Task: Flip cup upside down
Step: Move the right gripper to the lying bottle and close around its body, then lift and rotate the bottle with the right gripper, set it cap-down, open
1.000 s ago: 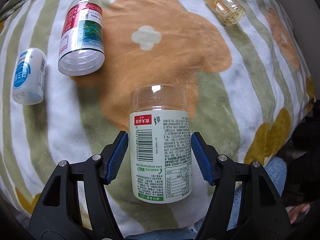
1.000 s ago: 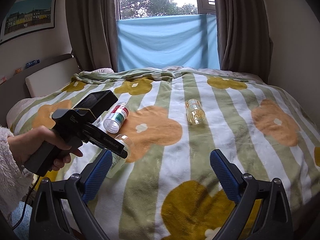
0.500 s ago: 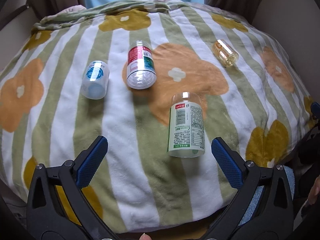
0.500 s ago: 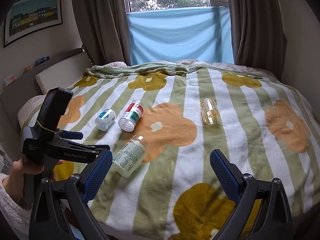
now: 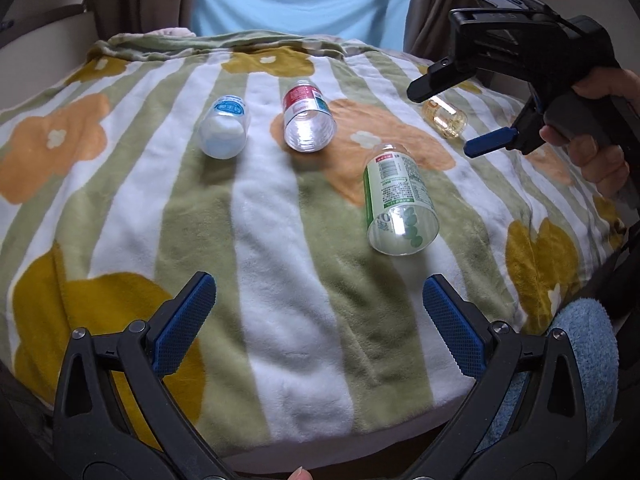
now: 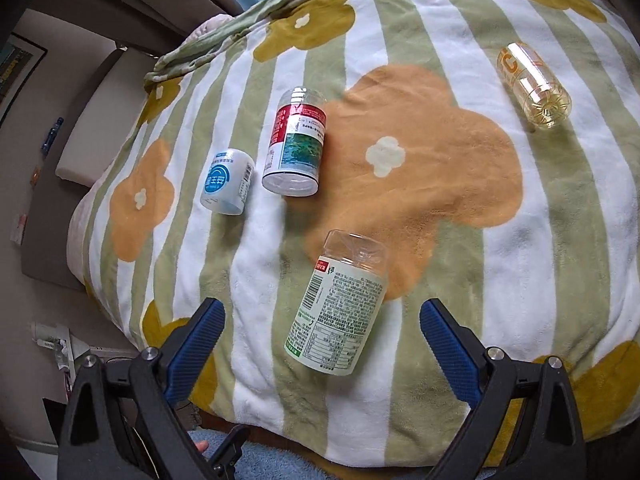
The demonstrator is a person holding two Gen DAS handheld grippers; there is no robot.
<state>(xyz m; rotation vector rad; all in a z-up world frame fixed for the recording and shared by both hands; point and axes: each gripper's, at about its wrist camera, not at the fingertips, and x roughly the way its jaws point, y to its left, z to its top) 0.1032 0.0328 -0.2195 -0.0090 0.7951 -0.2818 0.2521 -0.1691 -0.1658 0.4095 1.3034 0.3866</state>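
The clear cup with a green and white label lies on its side on the flowered blanket, its wide end toward me; it also shows in the right wrist view. My left gripper is open and empty, pulled back over the near edge of the bed. My right gripper is open and empty, hovering just above and in front of the green cup; in the left wrist view it hangs at the upper right, held by a hand.
Three more cups lie on their sides on the blanket: a blue-labelled white one, a red-labelled one and a clear orange-printed one. A headboard stands at the left. A blue towel lies at the bed's near right.
My left gripper let go of the green cup, opened and drew back; the cup now lies on the blanket. My right gripper swung down over the bed toward the green cup.
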